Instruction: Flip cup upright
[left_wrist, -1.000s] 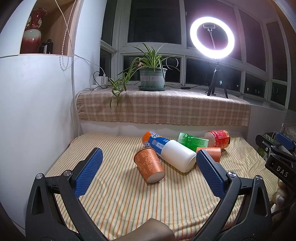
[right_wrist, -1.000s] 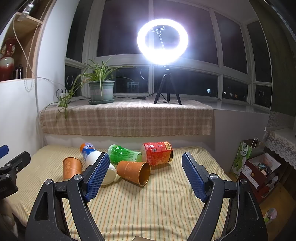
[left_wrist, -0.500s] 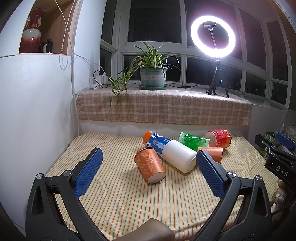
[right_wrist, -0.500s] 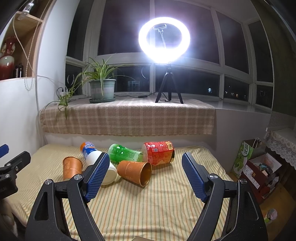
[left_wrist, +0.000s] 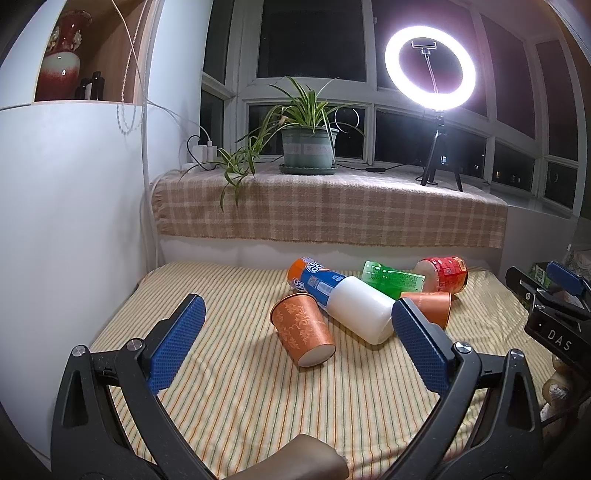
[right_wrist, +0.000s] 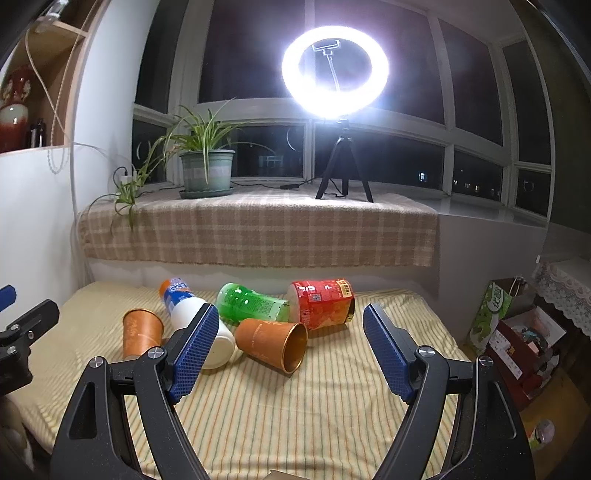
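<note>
Two orange patterned cups lie on their sides on the striped cloth. The left cup (left_wrist: 303, 334) (right_wrist: 142, 332) has its base toward my left camera. The right cup (right_wrist: 273, 345) (left_wrist: 428, 312) has its open mouth toward my right camera. My left gripper (left_wrist: 295, 314) is open and empty, held short of the left cup. My right gripper (right_wrist: 290, 328) is open and empty, held short of the right cup. Each gripper also shows at the edge of the other's view, the right gripper (left_wrist: 554, 295) and the left gripper (right_wrist: 22, 332).
A white bottle with blue label (left_wrist: 343, 299), a green bottle (right_wrist: 251, 304) and a red canister (right_wrist: 321, 302) lie among the cups. A ledge behind holds a potted plant (left_wrist: 308, 147) and a ring light (right_wrist: 334, 70). Boxes (right_wrist: 517, 332) stand at right on the floor.
Both grippers have drifted very slightly; the scene sits almost the same in both views. No object has moved.
</note>
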